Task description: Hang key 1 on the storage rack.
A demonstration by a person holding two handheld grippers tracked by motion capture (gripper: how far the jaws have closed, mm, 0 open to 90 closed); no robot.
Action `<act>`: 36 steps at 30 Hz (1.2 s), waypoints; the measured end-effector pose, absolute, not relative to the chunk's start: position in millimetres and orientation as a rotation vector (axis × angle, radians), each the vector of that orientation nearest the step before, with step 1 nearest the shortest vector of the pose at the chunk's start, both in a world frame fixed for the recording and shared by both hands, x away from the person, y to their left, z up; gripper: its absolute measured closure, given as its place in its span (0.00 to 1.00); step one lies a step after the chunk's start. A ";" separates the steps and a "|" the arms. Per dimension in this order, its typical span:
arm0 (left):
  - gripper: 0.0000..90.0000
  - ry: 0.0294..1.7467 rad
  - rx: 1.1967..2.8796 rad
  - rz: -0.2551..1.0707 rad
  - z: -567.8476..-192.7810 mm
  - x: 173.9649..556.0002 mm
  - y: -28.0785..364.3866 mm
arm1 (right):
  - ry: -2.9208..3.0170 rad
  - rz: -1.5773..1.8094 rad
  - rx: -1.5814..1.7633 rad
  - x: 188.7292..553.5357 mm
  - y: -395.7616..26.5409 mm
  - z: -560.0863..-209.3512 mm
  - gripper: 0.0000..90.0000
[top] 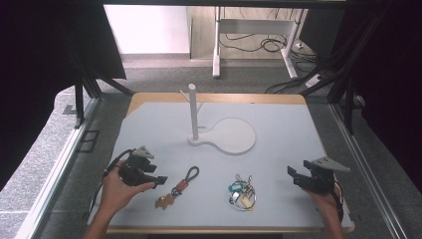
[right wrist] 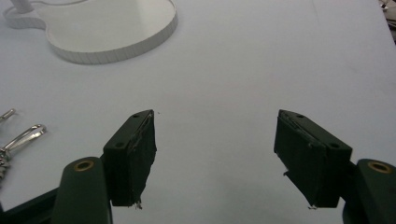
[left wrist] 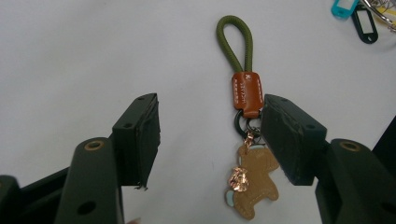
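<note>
your left gripper (left wrist: 208, 135) stands with its jaws apart over the white table (top: 278, 144), and nothing is clamped between them. the keychain (left wrist: 245, 121) lies flat on the table just inside the jaw on the right of the left gripper view: its brown leather tab and dark ring sit right beside that jaw's pad, though you cannot tell whether they touch. the green cord loop (left wrist: 235, 39) points away from you, and the tan bear charm (left wrist: 254, 184) lies nearer, partly hidden behind that same jaw.

in the high view your left gripper (top: 160, 180) sits at the near left of the table, with the keychain (top: 178, 188) just to its right. a bunch of keys (top: 242, 191) with coloured tags lies further right. your right gripper (right wrist: 215, 156) hovers wide open over bare table, holding nothing. the white stand (top: 193, 112) rises from its flat base at the table's middle.
</note>
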State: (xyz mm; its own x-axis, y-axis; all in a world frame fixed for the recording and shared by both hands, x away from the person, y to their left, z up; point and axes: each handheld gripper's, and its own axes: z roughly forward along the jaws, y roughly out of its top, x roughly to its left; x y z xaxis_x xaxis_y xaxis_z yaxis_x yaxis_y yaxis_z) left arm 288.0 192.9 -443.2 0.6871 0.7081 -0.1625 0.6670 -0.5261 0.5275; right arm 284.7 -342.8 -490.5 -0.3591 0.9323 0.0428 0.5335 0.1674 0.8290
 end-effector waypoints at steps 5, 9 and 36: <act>0.45 1.063 2.374 0.049 -444.6 294.7 177.6 | 1.971 1.062 1.390 286.0 -342.2 -492.7 0.33; 0.45 1.072 2.406 0.042 -442.6 299.7 168.6 | 1.975 1.062 1.389 285.9 -341.3 -492.1 0.33; 0.54 1.011 2.597 -0.009 -457.7 313.1 116.1 | 2.009 0.988 1.382 289.1 -335.4 -498.5 0.33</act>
State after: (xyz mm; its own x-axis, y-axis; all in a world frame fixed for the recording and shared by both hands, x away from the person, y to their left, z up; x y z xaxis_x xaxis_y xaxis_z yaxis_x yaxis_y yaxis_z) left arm 313.1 116.1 -457.7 0.7448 0.6542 -0.1317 0.6564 -0.6826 0.3213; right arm 289.1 -335.4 -498.5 -0.3558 0.9346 -0.0037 0.5676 0.2192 0.7936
